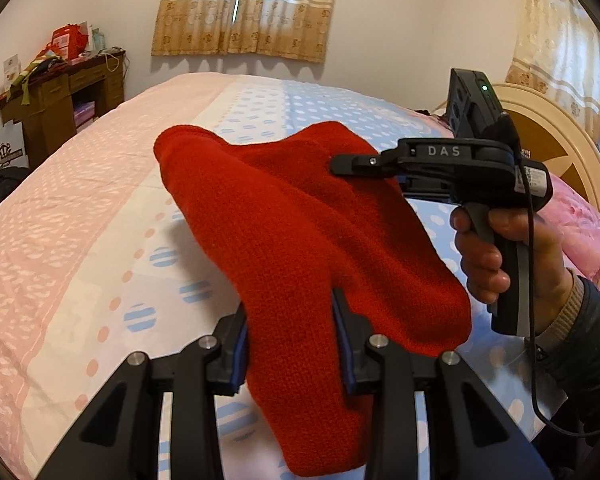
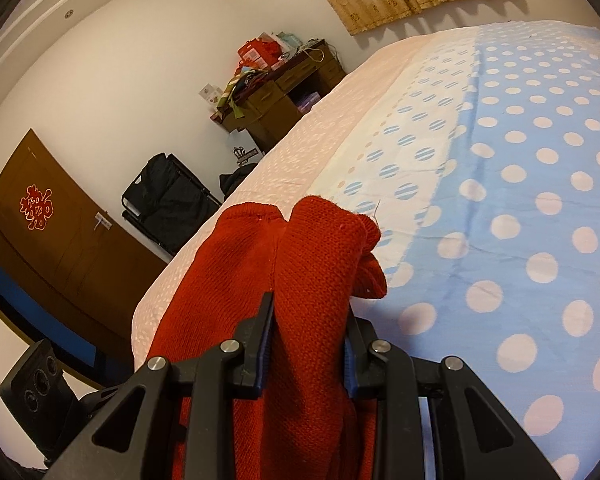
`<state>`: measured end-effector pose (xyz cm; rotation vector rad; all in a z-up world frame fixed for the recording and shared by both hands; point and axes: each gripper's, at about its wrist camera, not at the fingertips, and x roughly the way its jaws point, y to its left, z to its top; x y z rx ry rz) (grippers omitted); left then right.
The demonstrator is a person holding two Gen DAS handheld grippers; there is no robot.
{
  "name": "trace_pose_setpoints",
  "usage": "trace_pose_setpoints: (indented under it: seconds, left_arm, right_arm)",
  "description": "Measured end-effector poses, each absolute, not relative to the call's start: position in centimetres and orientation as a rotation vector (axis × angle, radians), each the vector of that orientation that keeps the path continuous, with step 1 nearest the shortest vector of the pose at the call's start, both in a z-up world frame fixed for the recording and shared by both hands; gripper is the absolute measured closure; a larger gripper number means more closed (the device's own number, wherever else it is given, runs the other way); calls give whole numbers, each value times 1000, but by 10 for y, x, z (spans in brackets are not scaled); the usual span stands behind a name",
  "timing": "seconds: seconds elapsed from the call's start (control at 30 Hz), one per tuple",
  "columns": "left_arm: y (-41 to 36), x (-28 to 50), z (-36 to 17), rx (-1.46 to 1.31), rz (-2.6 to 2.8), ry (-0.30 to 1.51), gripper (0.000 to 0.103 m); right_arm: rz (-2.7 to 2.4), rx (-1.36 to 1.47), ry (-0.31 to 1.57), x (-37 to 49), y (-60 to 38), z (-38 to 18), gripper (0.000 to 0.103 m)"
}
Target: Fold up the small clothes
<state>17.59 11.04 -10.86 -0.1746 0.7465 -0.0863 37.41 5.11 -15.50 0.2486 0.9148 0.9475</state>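
Holding the red knit garment (image 1: 284,216) aloft over the bed (image 1: 80,220), left gripper (image 1: 296,344) and right gripper (image 2: 310,344) each clamped on it; no fold laid yet, most work remains.

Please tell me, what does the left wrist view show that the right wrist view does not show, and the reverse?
Only the left wrist view shows the right claw from outside, the hand on its handle, the headboard and a pink pillow.

Only the right wrist view shows the brown door with a red paper decoration and a black bag.

Both show the red knitted garment, clamped in each claw, the dotted bedsheet, the desk and curtains.
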Motion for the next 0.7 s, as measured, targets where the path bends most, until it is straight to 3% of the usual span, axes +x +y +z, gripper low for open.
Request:
trace_pose_setpoints:
  seconds: [0.7]
  left_arm:
    - [137, 158, -133, -238, -14, 772, 66]
  right_arm:
    - [1002, 200, 1002, 375, 113, -184, 74]
